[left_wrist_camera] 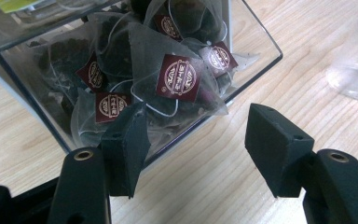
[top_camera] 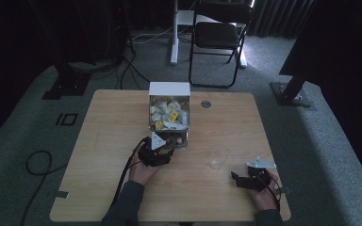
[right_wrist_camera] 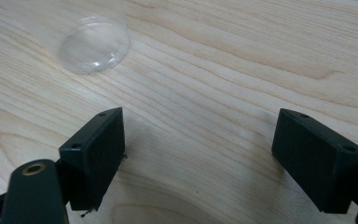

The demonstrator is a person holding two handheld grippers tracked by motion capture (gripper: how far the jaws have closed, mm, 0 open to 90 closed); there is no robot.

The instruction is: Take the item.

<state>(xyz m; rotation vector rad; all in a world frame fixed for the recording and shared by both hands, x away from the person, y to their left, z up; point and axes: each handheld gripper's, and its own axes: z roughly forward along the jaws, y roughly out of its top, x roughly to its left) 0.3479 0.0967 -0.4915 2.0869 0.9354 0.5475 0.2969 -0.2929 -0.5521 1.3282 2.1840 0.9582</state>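
Note:
A white dispenser box (top_camera: 169, 88) stands mid-table, full of white and yellow packets. Its clear front bin (left_wrist_camera: 254, 39) holds several pyramid tea bags (left_wrist_camera: 177, 77) with maroon tags. My left gripper (left_wrist_camera: 196, 122) hovers just in front of the bin's lower edge, jaws open about halfway with nothing between them; in the high view the left gripper (top_camera: 166, 149) sits right at the bin's front. An empty clear plastic cup (top_camera: 218, 157) stands to the right of it. My right gripper (right_wrist_camera: 200, 126) is wide open over bare wood, with the cup (right_wrist_camera: 93, 44) ahead and to its left.
The wooden table (top_camera: 103, 141) has a round cable grommet (top_camera: 206, 104) behind the box. A black folding chair (top_camera: 219, 35) and stand bases sit on the carpet beyond the far edge. Cables trail off the left gripper toward the near edge.

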